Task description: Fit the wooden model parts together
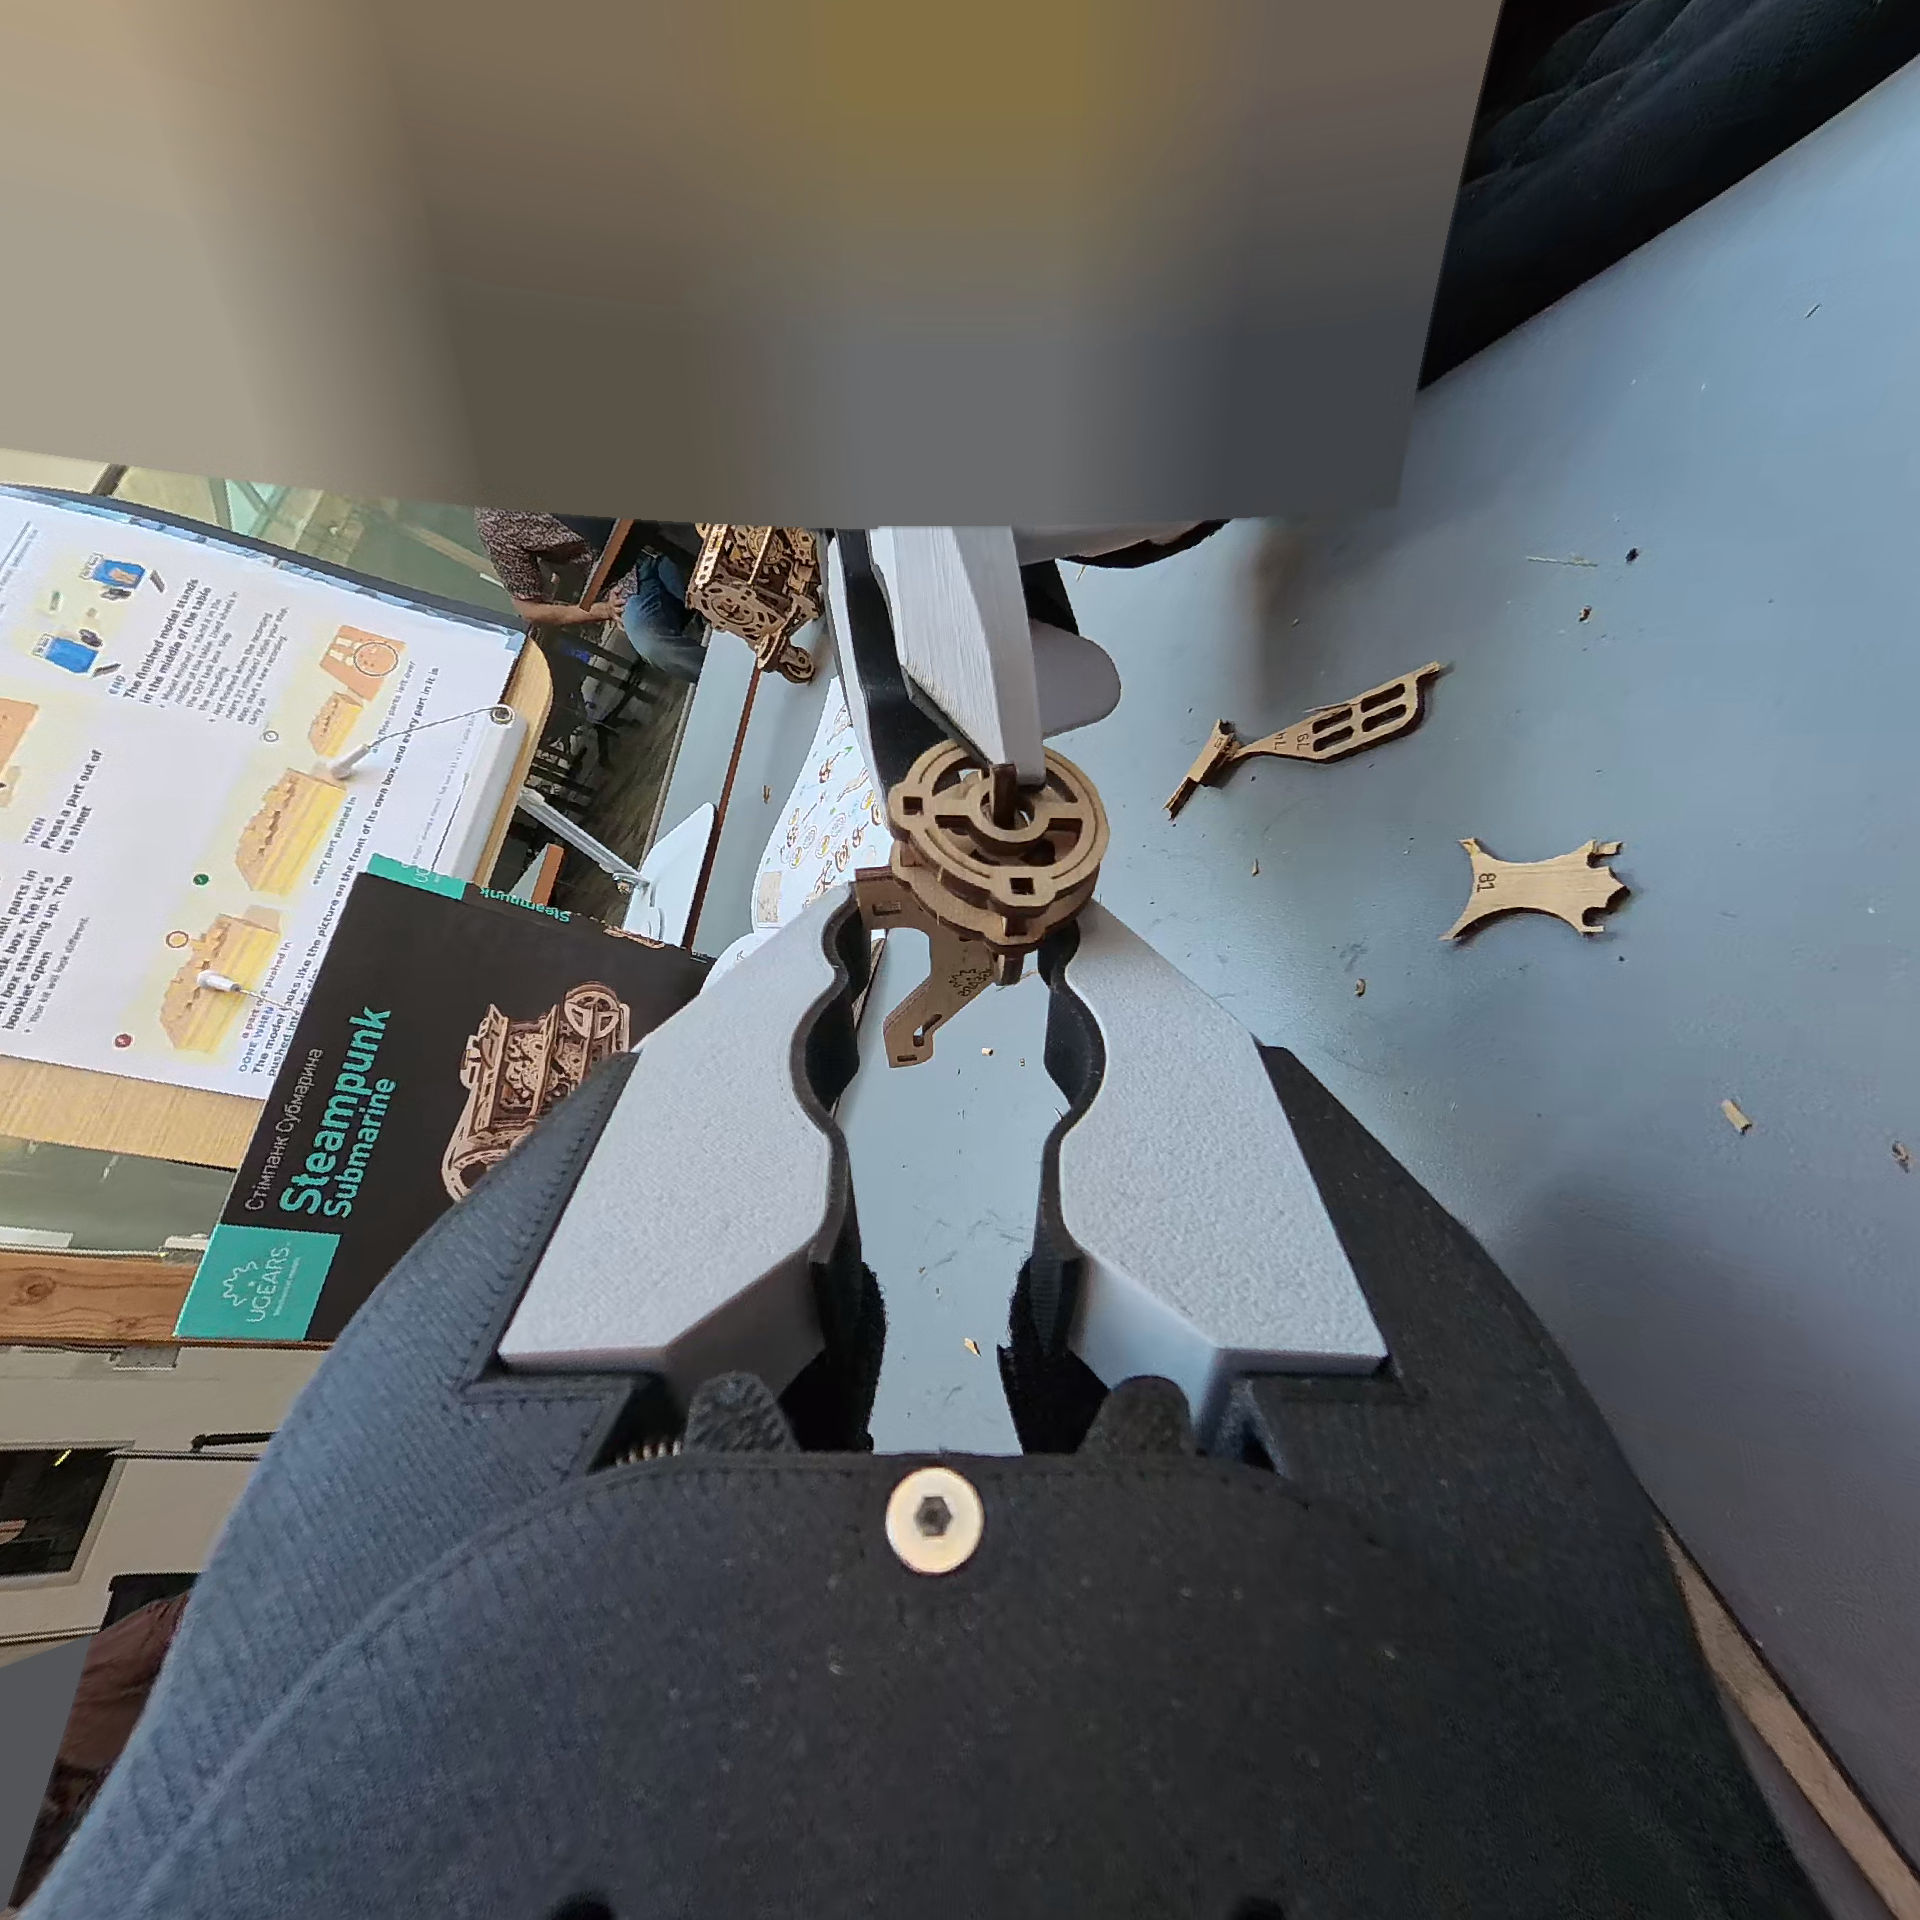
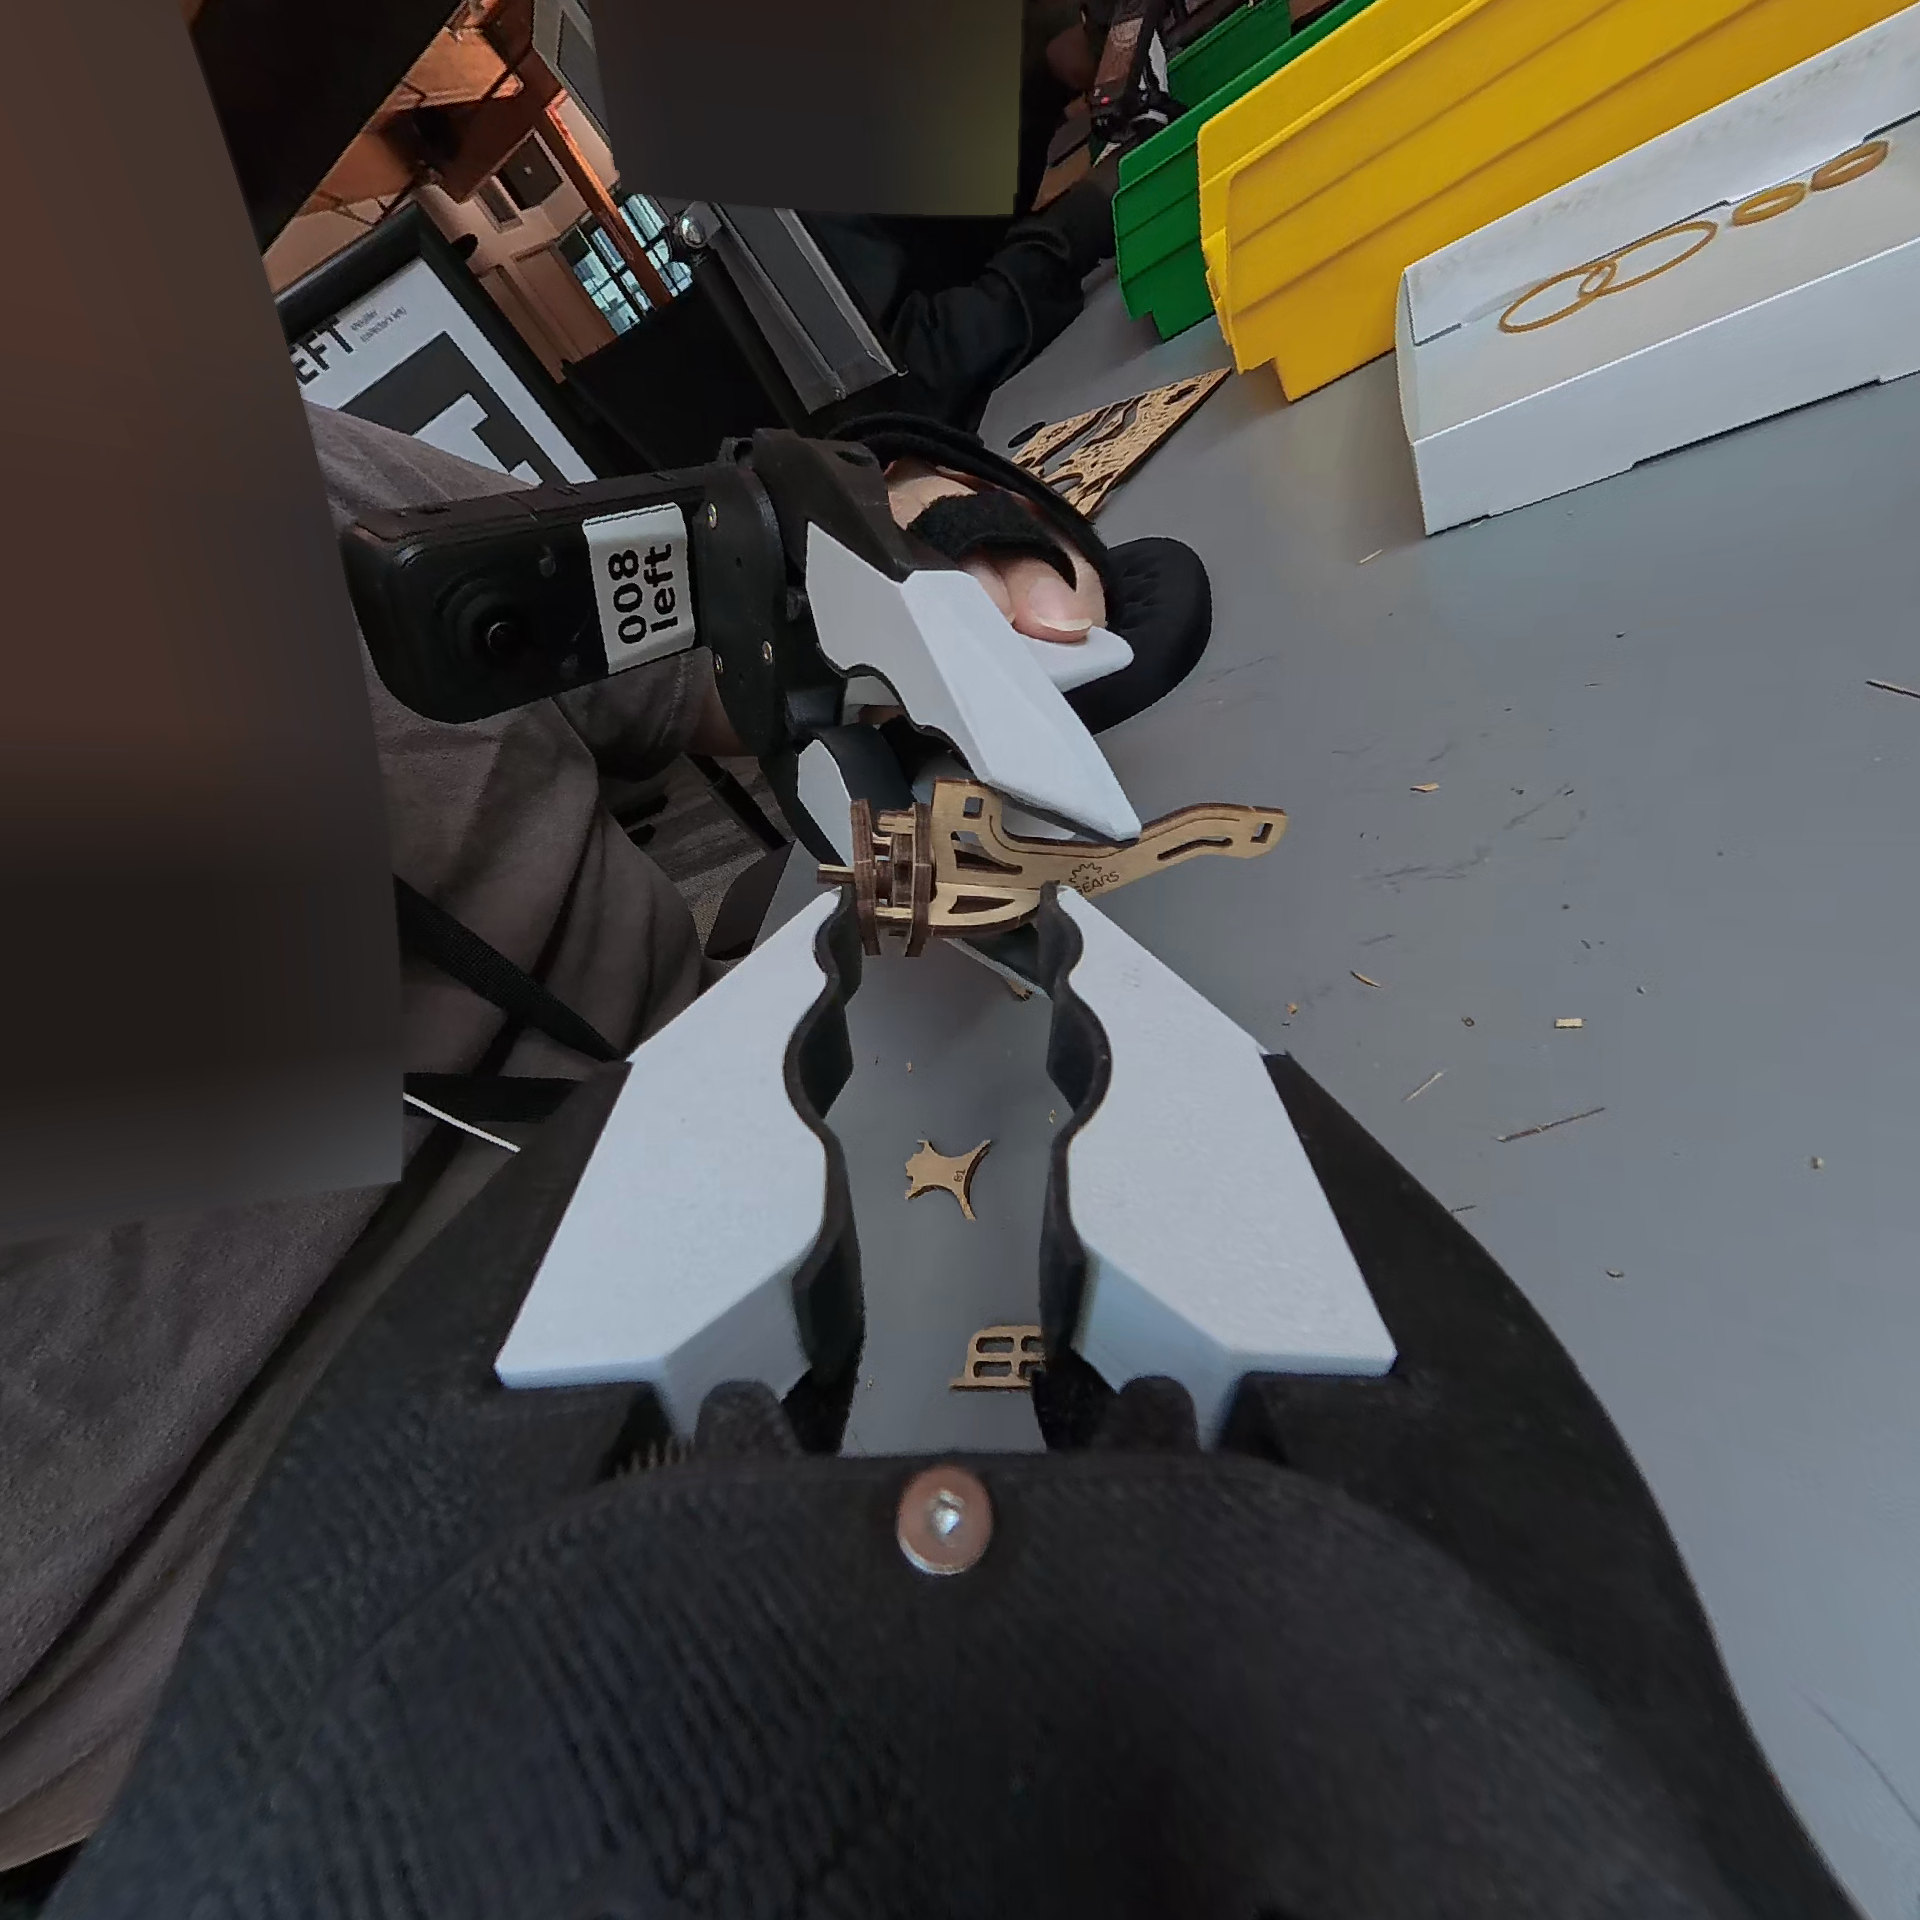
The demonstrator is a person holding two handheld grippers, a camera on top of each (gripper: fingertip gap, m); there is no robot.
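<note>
Assembly [image 1: 992, 842] clamped by both left gripper [image 1: 951, 940] and right gripper [image 2: 940, 920]; only right view shows yellow bins [image 2: 1455, 208].

A grey-blue table [image 1: 1558, 1039] is seen strewn with wood splinters; two loose wooden cut-outs, a slotted piece [image 1: 1320, 732] and a star-shaped piece [image 1: 1538, 888], are laid flat near each other; a green bin [image 2: 1158, 223], a yellow bin [image 2: 1455, 177], a white box [image 2: 1662, 343] and a fretted wooden sheet [image 2: 1112, 442] are ranged along the far side.
</note>
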